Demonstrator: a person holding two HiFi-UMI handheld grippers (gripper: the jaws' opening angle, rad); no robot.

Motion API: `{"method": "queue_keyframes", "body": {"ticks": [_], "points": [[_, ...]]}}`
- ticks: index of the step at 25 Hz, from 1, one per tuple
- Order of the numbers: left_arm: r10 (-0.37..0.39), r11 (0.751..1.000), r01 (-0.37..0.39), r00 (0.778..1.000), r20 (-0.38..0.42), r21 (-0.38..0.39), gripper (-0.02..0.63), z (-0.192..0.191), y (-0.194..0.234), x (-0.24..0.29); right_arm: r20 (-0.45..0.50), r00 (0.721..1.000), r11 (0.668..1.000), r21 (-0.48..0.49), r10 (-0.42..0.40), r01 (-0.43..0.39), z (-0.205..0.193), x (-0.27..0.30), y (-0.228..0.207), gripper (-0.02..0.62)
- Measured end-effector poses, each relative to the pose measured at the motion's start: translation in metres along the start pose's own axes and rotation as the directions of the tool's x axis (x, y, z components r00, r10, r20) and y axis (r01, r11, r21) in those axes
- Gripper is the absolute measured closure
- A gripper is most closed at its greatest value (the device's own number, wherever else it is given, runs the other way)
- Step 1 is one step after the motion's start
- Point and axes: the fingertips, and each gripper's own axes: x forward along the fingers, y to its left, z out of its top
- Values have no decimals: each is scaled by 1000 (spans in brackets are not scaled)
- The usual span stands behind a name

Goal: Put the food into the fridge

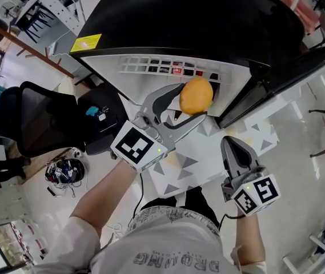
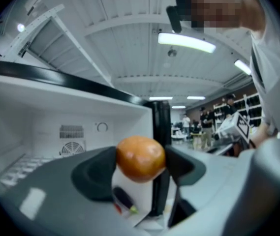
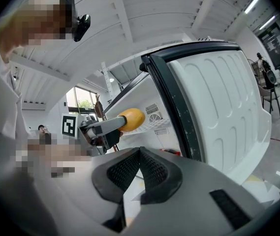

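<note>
The black-topped fridge [image 1: 168,16] fills the upper centre of the head view, its door [image 1: 276,73] swung open at upper right. At centre, the left gripper [image 1: 189,106] grasps the orange [image 1: 196,96] at the fridge's white mouth. At lower right, the right gripper [image 1: 231,146] has its jaws pressed together with nothing between them. The orange is round, smooth and yellow-orange, with a soft shine.
</note>
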Motion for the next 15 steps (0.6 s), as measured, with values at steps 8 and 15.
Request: {"method": "queue_keyframes", "body": {"ticks": [8,15], "points": [[-9,1000,10,1000,-14,29,287,1,16,39,-10,1000,998,56,24,-24,-8,2,-14,592],[-3,997,5,1000,-28,71,287,5,30,63,-23,999,997,75,34,-32,-16,3,-22,592]]}}
